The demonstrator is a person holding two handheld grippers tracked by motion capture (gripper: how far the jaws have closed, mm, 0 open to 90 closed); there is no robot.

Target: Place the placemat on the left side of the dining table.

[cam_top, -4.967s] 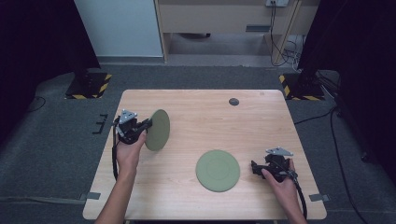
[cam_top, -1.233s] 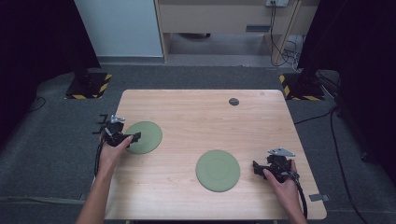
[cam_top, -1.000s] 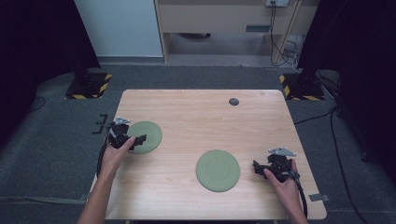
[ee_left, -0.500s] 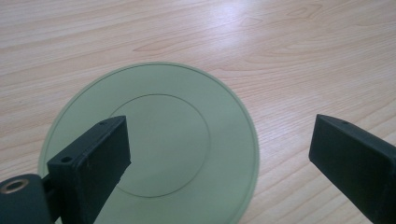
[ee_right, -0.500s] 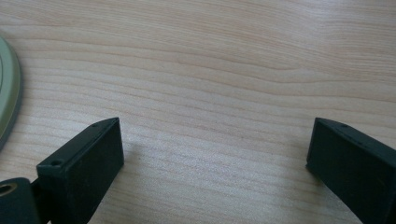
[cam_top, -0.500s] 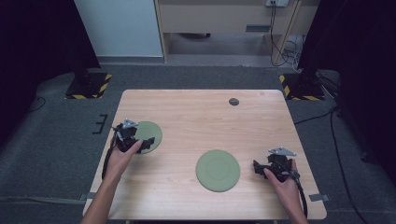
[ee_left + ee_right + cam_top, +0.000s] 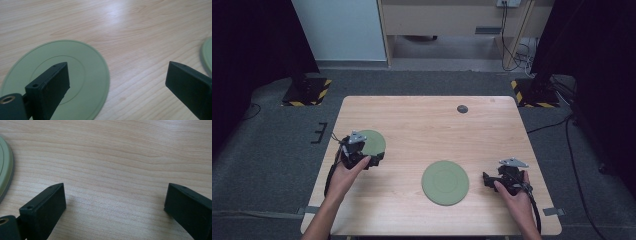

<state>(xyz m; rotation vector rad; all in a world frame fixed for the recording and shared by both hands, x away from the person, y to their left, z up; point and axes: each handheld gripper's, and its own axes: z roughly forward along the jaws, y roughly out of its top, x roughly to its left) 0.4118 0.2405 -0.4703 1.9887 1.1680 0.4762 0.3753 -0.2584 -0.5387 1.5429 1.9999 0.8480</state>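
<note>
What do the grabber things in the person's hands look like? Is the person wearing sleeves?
Both are black. The left gripper and the right gripper each carry a grey three-cornered plate on top, and a black cable trails from each. Up close, the jaws are flat black blocks with small holes near their tips, and a brass-coloured ring sits at the base. No sleeves show: the forearms are bare.

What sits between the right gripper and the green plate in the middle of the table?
Nothing visible. Bare wood lies between the right gripper and the central green plate. In the right gripper view its jaws stand open over the table, and the plate's rim shows at the left edge.
</note>
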